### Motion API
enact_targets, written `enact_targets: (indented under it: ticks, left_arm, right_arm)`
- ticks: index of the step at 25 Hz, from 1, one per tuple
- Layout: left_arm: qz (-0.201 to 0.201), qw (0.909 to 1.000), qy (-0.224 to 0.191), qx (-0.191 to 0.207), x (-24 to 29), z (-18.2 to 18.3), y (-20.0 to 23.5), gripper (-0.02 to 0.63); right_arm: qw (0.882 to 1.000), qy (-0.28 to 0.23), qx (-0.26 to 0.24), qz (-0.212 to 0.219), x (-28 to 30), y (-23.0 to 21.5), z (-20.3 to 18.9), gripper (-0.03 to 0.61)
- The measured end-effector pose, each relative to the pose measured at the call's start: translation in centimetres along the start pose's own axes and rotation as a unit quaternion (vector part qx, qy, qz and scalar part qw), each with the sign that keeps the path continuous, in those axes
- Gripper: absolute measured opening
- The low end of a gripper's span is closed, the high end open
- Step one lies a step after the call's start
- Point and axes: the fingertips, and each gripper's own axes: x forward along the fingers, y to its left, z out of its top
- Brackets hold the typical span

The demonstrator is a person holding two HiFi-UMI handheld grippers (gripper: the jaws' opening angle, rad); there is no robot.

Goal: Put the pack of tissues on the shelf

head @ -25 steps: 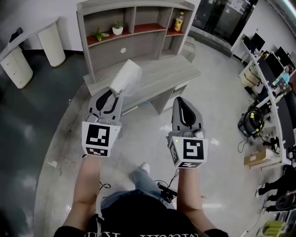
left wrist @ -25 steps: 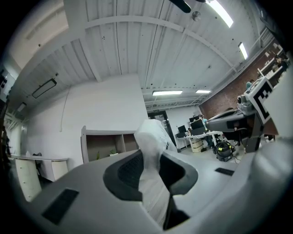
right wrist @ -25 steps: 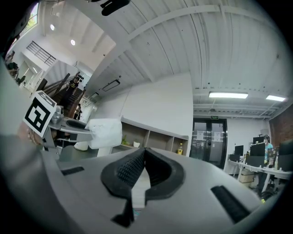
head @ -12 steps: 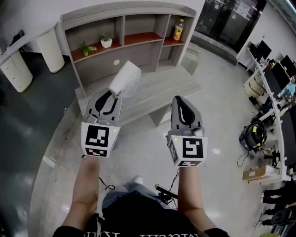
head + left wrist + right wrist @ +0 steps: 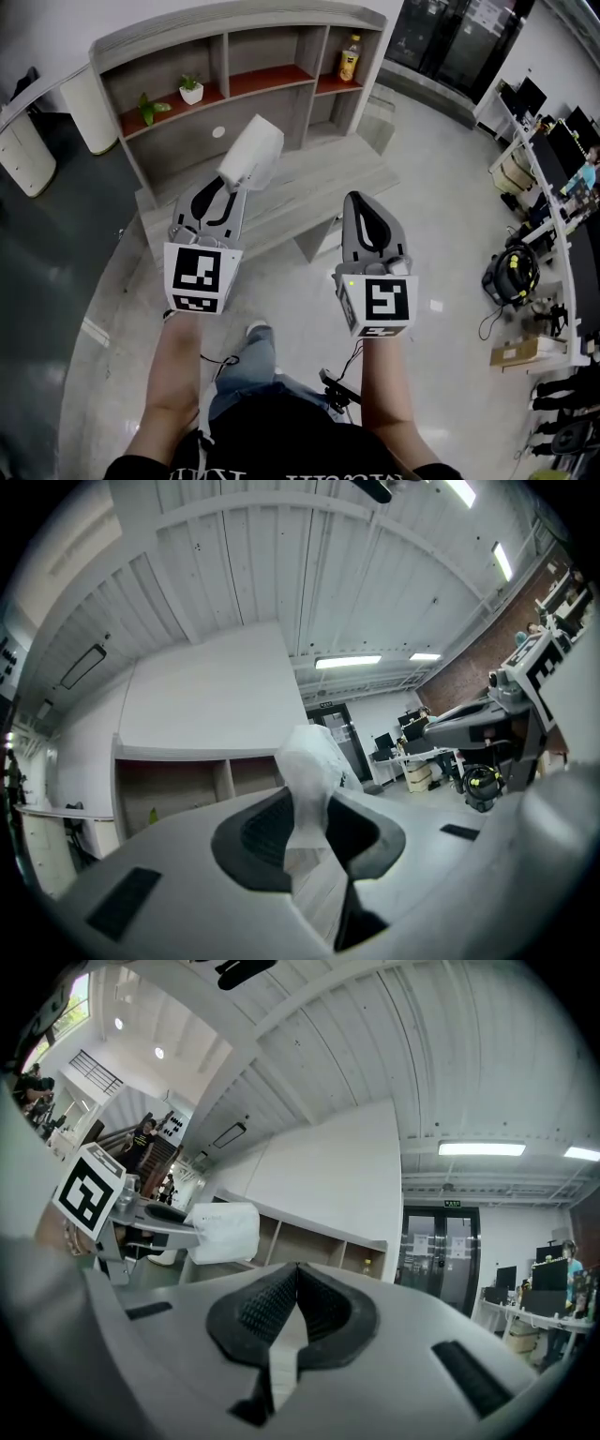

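Note:
A white pack of tissues (image 5: 251, 153) sticks out from my left gripper (image 5: 229, 185), whose jaws are shut on its lower end. In the left gripper view the pack (image 5: 315, 761) rises between the dark pads (image 5: 265, 832). It is held in the air in front of a grey shelf unit (image 5: 234, 26) with red-brown boards. My right gripper (image 5: 362, 201) hovers beside it, shut and empty, and in the right gripper view its pads (image 5: 274, 1305) meet. That view also shows the pack (image 5: 223, 1232) off to the left.
The shelf unit stands on a grey desk (image 5: 309, 178). Two small plants (image 5: 191, 91) and a yellow bottle (image 5: 349, 58) sit on its boards. White round cabinets (image 5: 19, 150) stand at left. Office desks (image 5: 553, 159), a black-yellow machine (image 5: 511, 267) and a cardboard box (image 5: 520, 349) are at right.
The person has walked nearer the shelf unit, which now looks larger and sits further left. Both grippers keep the same pose, the left still holding the pack.

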Motion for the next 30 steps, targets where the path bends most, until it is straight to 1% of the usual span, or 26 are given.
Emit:
enact_targets:
  ticks: [5,10,15,19,22,27,30]
  left_arm:
    - [0.000,1.0000,-0.005,-0.004,2.8,-0.6,0.0,0.092]
    - [0.005,0.9999,-0.003,-0.011,6.0,-1.7,1.2,0.092]
    - [0.012,0.9997,-0.006,-0.023,10.8,-2.7,2.4,0.092]
    - [0.022,0.9993,-0.006,-0.028,14.8,-3.5,3.5,0.092]
    - [0.032,0.9989,-0.004,-0.033,17.7,-4.2,4.6,0.092]
    - [0.043,0.9986,0.003,-0.032,21.6,-5.0,6.6,0.092]
    - [0.051,0.9982,0.006,-0.030,23.7,-5.4,8.0,0.092]
  right_arm:
    - [1.000,-0.005,0.002,-0.006,2.0,-1.8,-0.8,0.017]
    - [1.000,-0.014,0.002,-0.002,5.3,-2.9,-1.5,0.017]
    - [1.000,-0.008,-0.004,0.006,9.9,-4.7,-2.7,0.017]
    - [1.000,0.008,0.001,0.015,13.9,-6.4,-3.6,0.017]
    - [1.000,0.002,-0.003,0.020,16.9,-7.9,-4.0,0.017]
    - [0.999,0.011,0.007,0.034,21.7,-9.4,-4.8,0.017]
    - [0.999,0.007,0.007,0.047,24.7,-9.7,-5.2,0.017]
